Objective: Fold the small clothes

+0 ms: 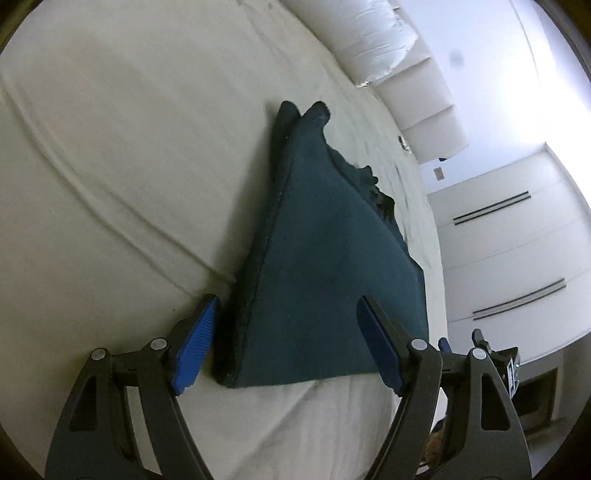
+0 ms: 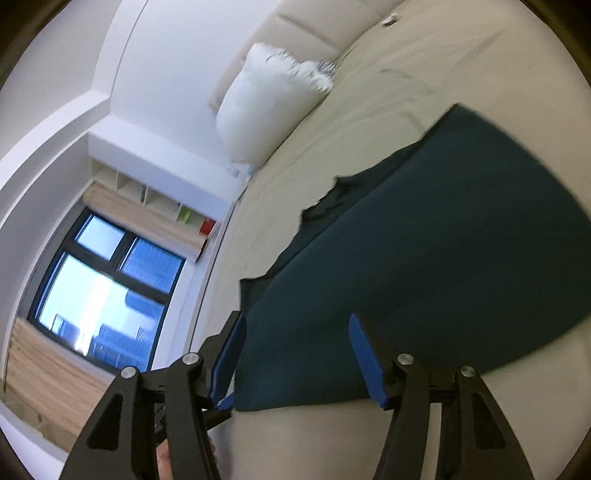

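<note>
A dark teal garment [image 1: 314, 240] lies folded on the cream bed sheet [image 1: 110, 166], with a thick folded edge on its left and a ragged edge on its right. My left gripper [image 1: 288, 301] is open, its blue pads [image 1: 199, 343] standing wide on either side of the garment's near corner without pressing it. In the right wrist view the same teal garment [image 2: 443, 240] spreads flat over the sheet [image 2: 369, 92]. My right gripper [image 2: 297, 319] is open too, and the cloth's near edge lies between its blue pads [image 2: 365, 362], untouched.
A white pillow [image 1: 369, 33] [image 2: 266, 110] leans against the padded headboard [image 1: 432, 110] at the far end of the bed. White wardrobe doors [image 1: 517, 240] stand beyond the bed's right side. A window [image 2: 103, 288] and wall shelves [image 2: 147, 195] lie past the bed's other edge.
</note>
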### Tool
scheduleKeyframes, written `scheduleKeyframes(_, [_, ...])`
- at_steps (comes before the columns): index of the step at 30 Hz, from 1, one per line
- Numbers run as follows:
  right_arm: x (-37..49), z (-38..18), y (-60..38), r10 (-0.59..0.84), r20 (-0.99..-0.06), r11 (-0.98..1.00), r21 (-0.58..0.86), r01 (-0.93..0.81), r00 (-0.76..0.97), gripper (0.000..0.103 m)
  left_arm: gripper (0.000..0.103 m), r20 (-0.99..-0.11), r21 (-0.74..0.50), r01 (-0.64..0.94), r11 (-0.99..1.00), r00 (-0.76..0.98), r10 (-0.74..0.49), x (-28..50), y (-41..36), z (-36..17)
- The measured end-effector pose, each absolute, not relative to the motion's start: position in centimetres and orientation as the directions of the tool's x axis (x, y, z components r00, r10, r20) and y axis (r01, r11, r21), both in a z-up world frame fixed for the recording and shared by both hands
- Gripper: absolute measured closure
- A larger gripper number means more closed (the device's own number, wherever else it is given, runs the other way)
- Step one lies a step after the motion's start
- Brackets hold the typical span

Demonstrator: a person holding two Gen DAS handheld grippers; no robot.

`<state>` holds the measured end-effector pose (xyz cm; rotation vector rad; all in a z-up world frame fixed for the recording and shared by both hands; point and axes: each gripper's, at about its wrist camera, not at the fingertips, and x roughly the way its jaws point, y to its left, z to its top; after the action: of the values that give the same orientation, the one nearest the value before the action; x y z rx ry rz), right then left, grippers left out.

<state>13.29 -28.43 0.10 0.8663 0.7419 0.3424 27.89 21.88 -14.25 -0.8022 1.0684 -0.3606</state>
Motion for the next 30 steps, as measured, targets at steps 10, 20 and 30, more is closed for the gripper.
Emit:
scheduleKeyframes(10, [19.3,0.6,-23.3,0.666,-0.430,0.599,0.795,-0.094,0.610,0.041,0.068,-0.594,-0.803,-0.194,0.563,0.330,-0.733,31.0,20.4,-16.9])
scheduleKeyframes(20, [24.9,-2.7,-19.9,0.716,-0.499,0.608,0.790,-0.084,0.488,0.041,0.089,-0.519,-0.855,-0.224,0.468,0.386,-0.763,30.5,22.1,-17.3])
scheduleKeyframes(30, [27.6,-6.9,-22.2,0.777,-0.472,0.512,0.859,0.020,0.417,0.044,0.090,-0.574,-0.769,0.019,0.638,0.416,-0.705,31.4,15.3,-8.4])
